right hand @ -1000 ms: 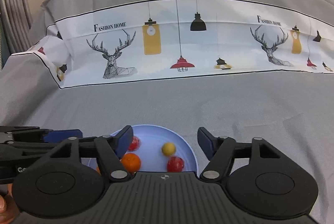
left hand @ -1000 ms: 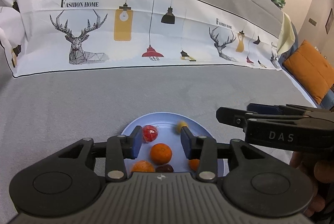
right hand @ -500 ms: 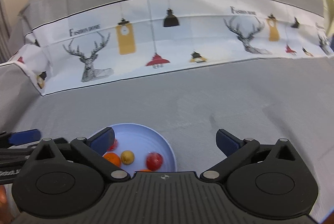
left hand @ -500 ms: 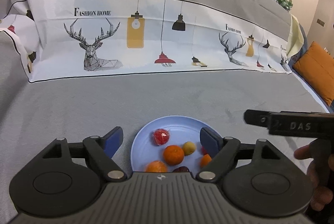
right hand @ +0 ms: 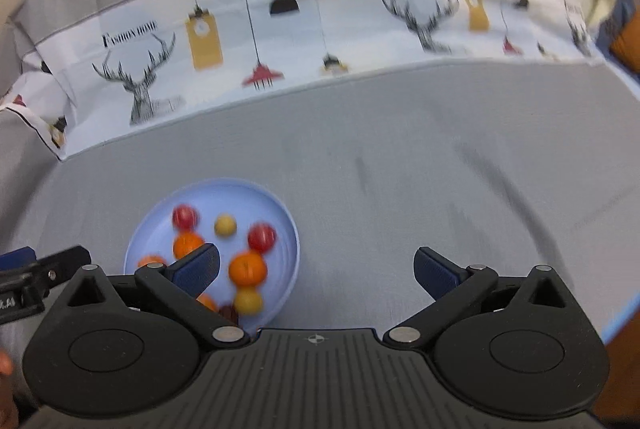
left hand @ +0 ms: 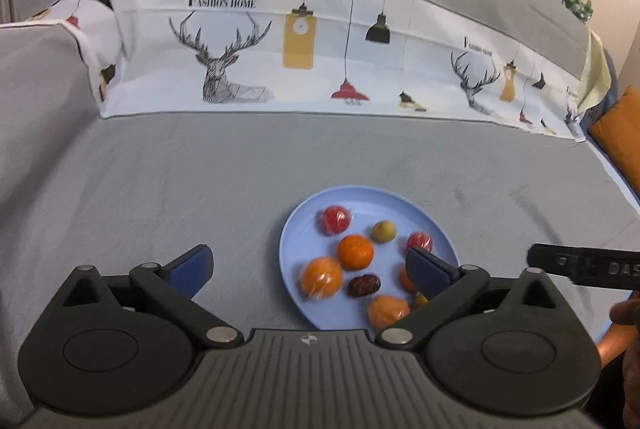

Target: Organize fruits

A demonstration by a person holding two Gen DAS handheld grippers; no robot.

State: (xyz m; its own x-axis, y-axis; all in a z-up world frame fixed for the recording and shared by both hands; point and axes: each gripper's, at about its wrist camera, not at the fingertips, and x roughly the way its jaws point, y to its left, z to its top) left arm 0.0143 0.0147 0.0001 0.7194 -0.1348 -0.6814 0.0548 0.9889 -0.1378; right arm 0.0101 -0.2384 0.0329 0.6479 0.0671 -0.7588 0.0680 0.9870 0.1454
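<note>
Blue plate (left hand: 362, 195) of fruit resting on grey cloth (left hand: 200, 181), ahead of and between both tools. Left tool (left hand: 308, 269) spread wide, jaws just been opening, nothing between the pads — only bare cloth and the plate's left half in the gap. Right-hand blue pad of that tool overlapping the plate's right edge in the picture, in front of a red fruit (left hand: 419, 241). Orange (left hand: 355, 252) lying near the plate's middle, a second orange (left hand: 321, 277) nearer the tool, a dark date (left hand: 363, 285) just beside it, a wrapped red fruit (left hand: 336, 220) and a small yellow one (left hand: 384, 231) at the far side.

Right tool (right hand: 316, 269) likewise wide, jaws having just opened out, empty — plate (right hand: 276, 205) off to its left, partly behind the left pad; only grey cloth between the pads. Picture blurred, so fruit there only as red, orange and yellow blobs.

Both tools angled downward toward the cloth, side by side. Tip of the right tool reaching in at the right edge of the left view, fingers of a hand (left hand: 624, 313) below it. Printed deer-and-lamp panel (left hand: 304, 45) upright well beyond the plate.
</note>
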